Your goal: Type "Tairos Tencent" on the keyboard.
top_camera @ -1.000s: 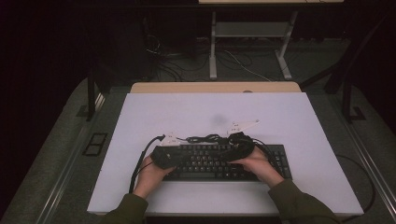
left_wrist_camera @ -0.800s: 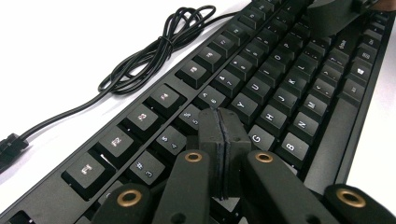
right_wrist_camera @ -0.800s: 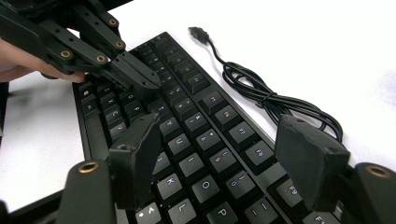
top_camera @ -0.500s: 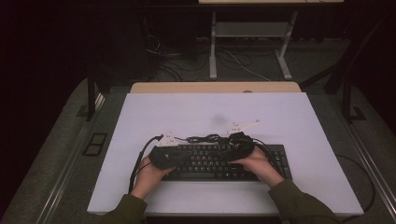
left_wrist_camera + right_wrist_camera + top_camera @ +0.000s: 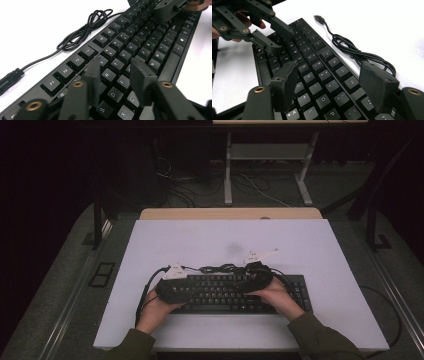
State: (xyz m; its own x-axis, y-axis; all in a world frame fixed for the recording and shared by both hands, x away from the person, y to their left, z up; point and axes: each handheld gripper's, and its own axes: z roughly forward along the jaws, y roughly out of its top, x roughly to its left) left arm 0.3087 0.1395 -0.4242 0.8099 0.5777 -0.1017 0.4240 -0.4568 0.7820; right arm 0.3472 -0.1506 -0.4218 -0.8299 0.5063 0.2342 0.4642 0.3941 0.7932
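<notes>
A black keyboard (image 5: 220, 294) lies across the near half of the white table (image 5: 225, 240). Its black USB cable (image 5: 220, 268) is coiled just behind it, unplugged, with the plug (image 5: 319, 18) lying on the table. My left gripper (image 5: 185, 292) hovers low over the keyboard's left half. In the left gripper view it (image 5: 116, 75) is open above the R, T and F keys (image 5: 117, 65) and holds nothing. My right gripper (image 5: 250, 284) hovers over the right half. In the right gripper view it (image 5: 331, 85) stands wide open above the U, I, O keys (image 5: 312, 78), empty.
Bare white table lies behind the cable (image 5: 82, 32) and to both sides of the keyboard (image 5: 317, 65). Each gripper shows in the other's view: the left gripper (image 5: 268, 31) and the right gripper (image 5: 170, 7). A wooden table edge (image 5: 230, 213) and desk legs (image 5: 227, 170) stand beyond.
</notes>
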